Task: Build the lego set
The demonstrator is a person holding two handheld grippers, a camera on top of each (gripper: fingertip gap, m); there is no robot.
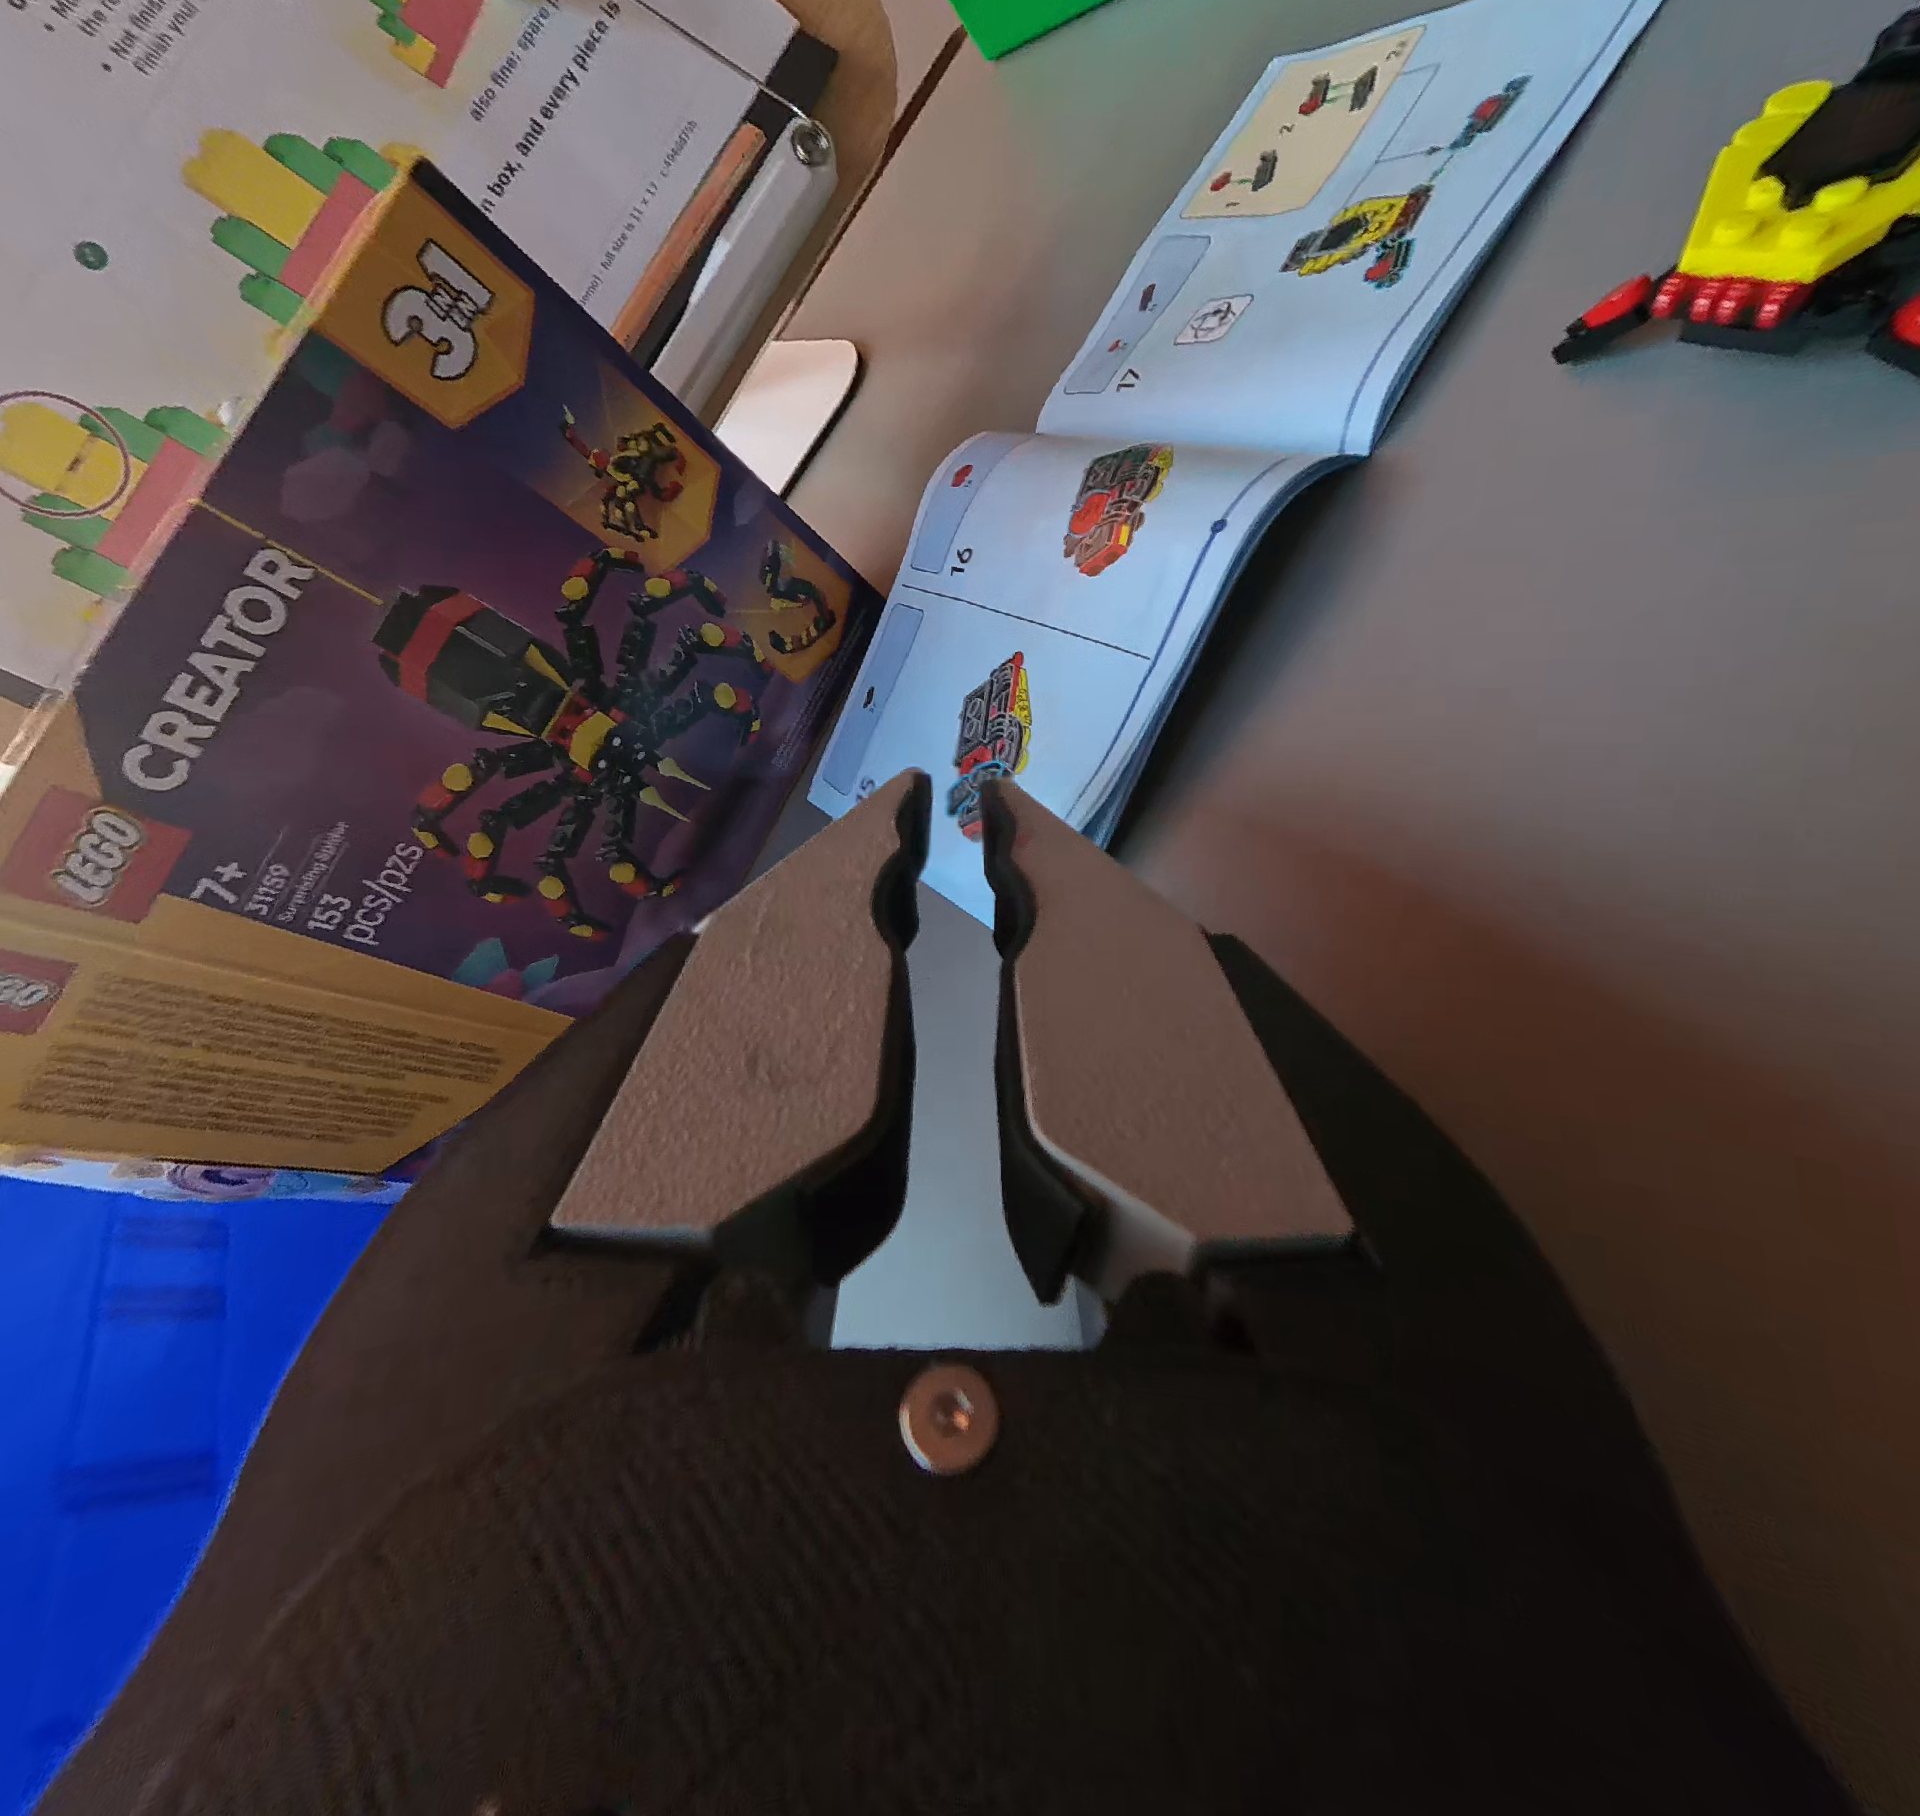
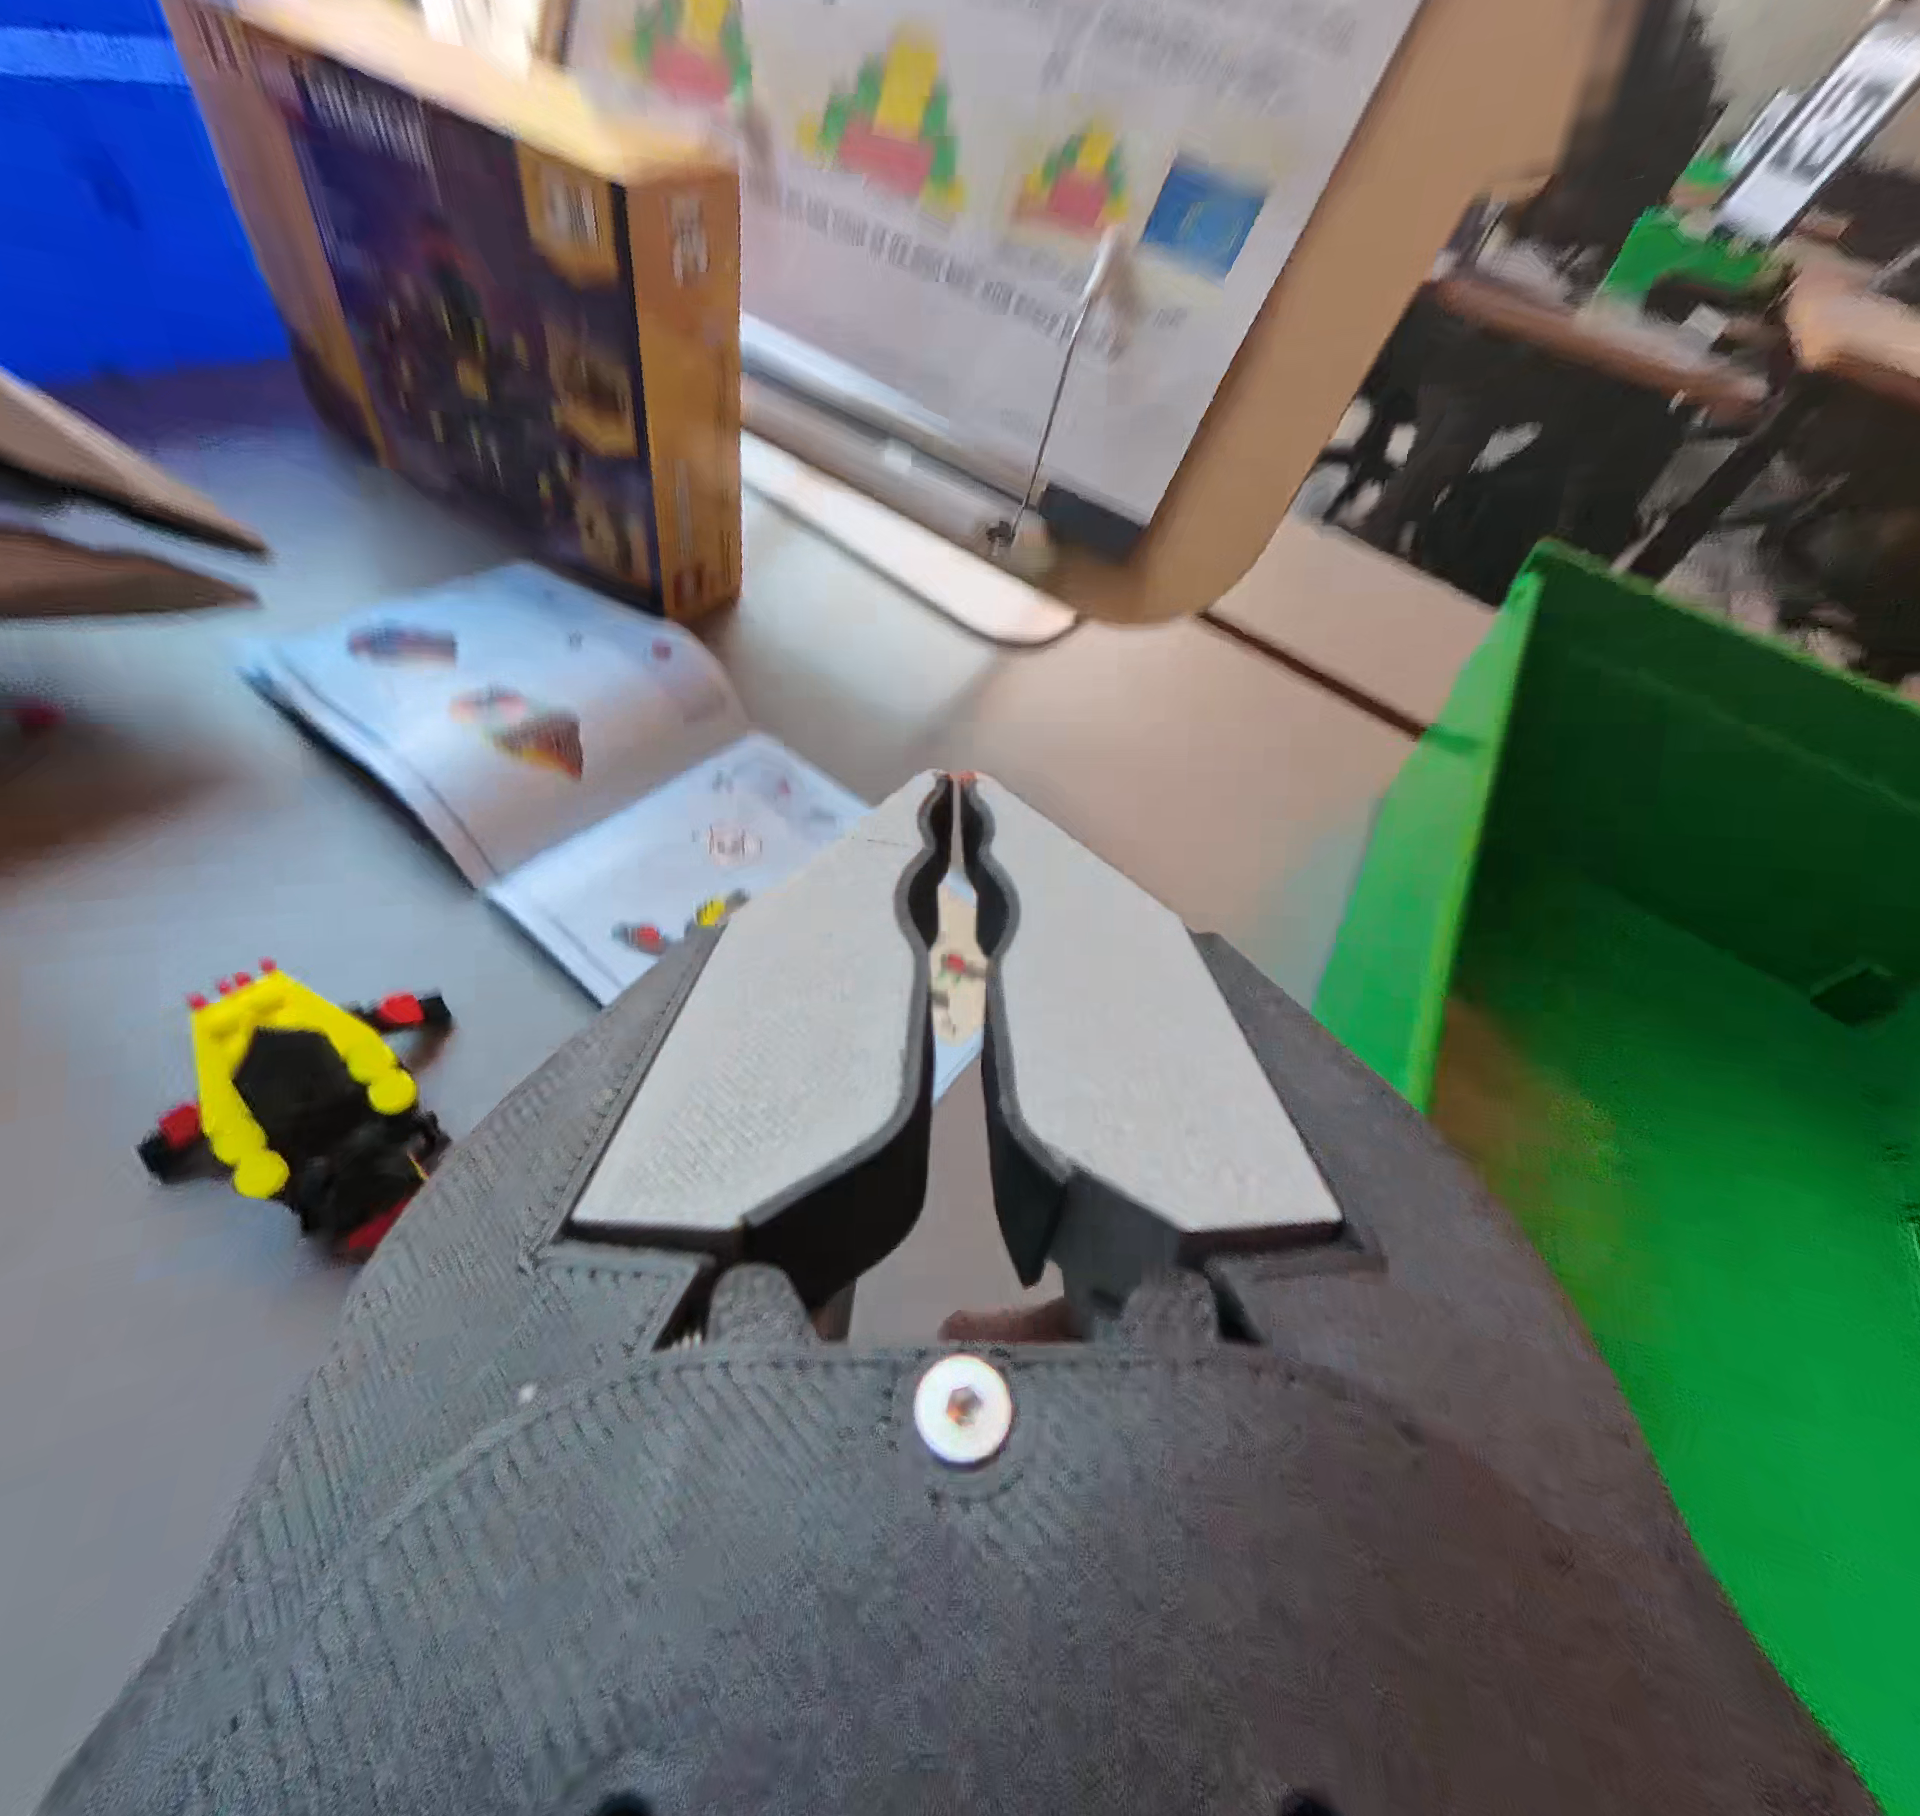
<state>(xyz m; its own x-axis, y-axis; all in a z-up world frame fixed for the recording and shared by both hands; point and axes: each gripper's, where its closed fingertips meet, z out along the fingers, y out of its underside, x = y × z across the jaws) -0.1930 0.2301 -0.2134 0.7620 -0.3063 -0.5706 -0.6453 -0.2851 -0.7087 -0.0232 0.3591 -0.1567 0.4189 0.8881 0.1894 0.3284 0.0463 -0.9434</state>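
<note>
A partly built yellow, black and red lego model point(image 1: 1787, 239) lies on the grey table point(image 1: 1455, 831), far right in the left wrist view and at lower left in the right wrist view point(image 2: 301, 1101). The open instruction booklet point(image 1: 1195, 478) lies beside it and also shows in the right wrist view point(image 2: 540, 727). My left gripper point(image 1: 953, 792) hovers over the booklet's near corner, jaws a small gap apart and empty. My right gripper point(image 2: 951, 779) is shut, with a tiny red piece point(image 2: 954, 777) pinched at its tips, above the booklet's edge. The left gripper's fingers point(image 2: 125, 519) show at the left edge.
The purple lego box point(image 1: 436, 686) stands upright at the left, in front of a clipboard stand with a printed sheet point(image 1: 312, 104). A blue bin point(image 1: 135, 1454) is beside the box. A green bin point(image 2: 1662, 935) stands at the right.
</note>
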